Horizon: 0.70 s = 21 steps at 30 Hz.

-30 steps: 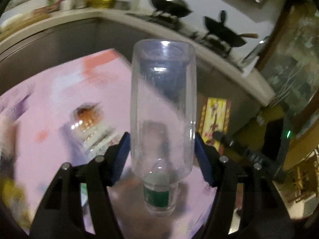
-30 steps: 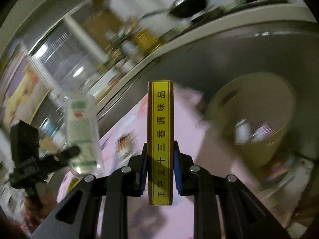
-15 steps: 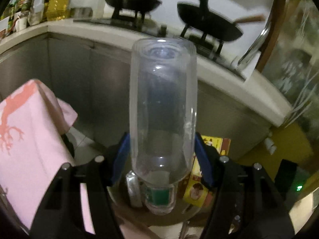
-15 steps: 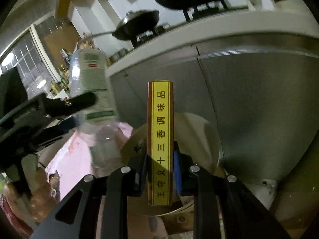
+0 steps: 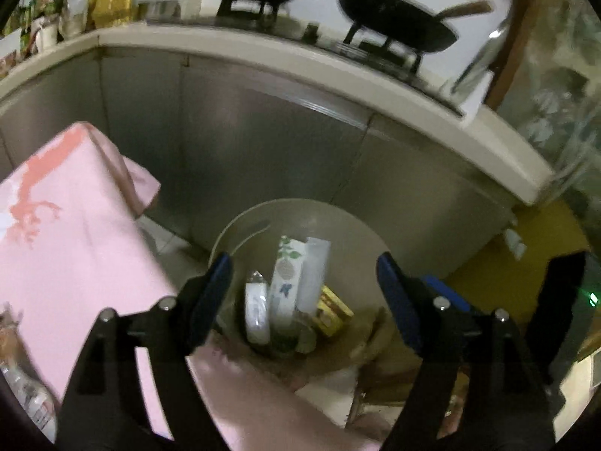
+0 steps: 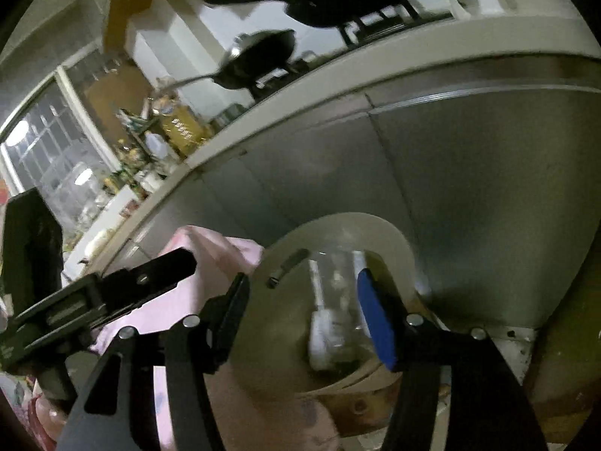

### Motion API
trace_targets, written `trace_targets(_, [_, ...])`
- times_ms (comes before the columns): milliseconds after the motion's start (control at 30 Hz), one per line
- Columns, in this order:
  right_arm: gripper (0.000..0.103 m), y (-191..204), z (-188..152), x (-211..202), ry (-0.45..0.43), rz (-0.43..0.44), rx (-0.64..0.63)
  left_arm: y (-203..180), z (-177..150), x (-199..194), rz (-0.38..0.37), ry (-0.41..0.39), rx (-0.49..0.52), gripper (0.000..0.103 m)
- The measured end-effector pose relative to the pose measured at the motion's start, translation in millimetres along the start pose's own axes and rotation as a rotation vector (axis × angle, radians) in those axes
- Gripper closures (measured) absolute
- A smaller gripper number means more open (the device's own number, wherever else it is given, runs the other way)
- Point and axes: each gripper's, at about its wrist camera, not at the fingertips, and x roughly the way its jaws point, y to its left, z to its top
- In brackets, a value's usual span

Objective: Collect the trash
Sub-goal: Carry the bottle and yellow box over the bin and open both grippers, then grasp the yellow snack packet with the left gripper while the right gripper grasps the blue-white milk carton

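Both the left gripper (image 5: 302, 293) and right gripper (image 6: 302, 314) are opening, now empty; the clear plastic bottle (image 6: 334, 300) and yellow box (image 5: 332, 314) have dropped into the round beige bin (image 5: 240, 225).

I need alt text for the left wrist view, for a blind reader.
The left gripper, its fingers opening with nothing between them, hangs over a round bin holding boxes and packets. A pink tablecloth lies left; steel cabinets stand behind.

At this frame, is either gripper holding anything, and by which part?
Nothing is held. The left gripper and right gripper are both opening with nothing between the pads, above the bin where the clear bottle lies among other trash.
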Motion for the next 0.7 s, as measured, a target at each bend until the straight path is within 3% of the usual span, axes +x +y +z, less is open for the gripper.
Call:
trace_targets(167, [0.045, 39.8, -10.7, -21.2, -0.011, 0.093, -0.024, 9.5, -39.5, -75.5, 0.037, -0.057, 0.027, 0.028])
trace_targets(400, [0.046, 114.9, -58.2, -17.4, 0.128, 0.226, -0.115, 71.7, -117.1, -165.7, 0.157, -0.055, -0.065, 0.028])
trace_targets(700, [0.048, 216.0, -137.7, -3.8, 0.358, 0.357, -0.238, 174.8, -218.4, -307.8, 0.429, -0.136, -0.251, 0.028])
